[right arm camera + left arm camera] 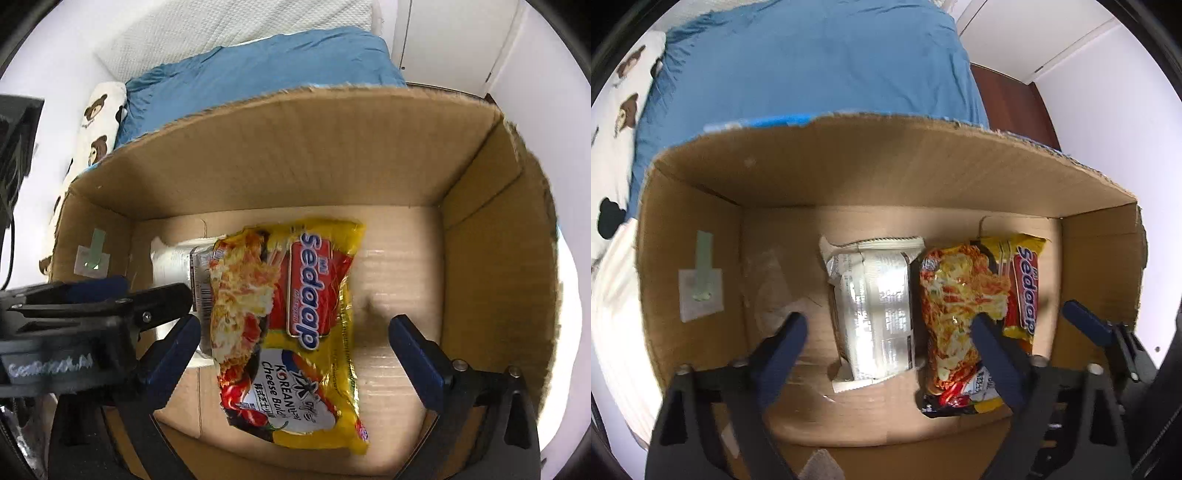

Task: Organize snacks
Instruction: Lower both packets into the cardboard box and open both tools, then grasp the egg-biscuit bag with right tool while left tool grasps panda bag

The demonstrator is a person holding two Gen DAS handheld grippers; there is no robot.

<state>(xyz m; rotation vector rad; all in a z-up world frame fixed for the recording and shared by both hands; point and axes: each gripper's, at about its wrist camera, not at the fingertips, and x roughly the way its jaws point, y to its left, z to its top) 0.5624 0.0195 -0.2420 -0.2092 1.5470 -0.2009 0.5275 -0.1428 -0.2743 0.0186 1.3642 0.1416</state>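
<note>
An open cardboard box point(886, 173) stands under both grippers. On its floor a white and silver noodle packet point(875, 302) lies next to a yellow and red Sedaap noodle packet point(964, 295). My left gripper point(888, 319) hangs open over the white packet, its pads clear of it. In the right wrist view the Sedaap packet point(295, 314) lies between the wide-open fingers of my right gripper point(294, 321), touching neither pad; it partly covers the white packet point(173, 262). One finger point(1086, 325) of the right gripper shows at the box's right wall.
The box sits against a bed with a blue cover point(812, 62) and a white bear-print pillow point(96, 118). White cabinet doors point(1052, 33) and dark wood floor point(1008, 99) lie behind. A taped label point(700, 291) is on the box's left wall.
</note>
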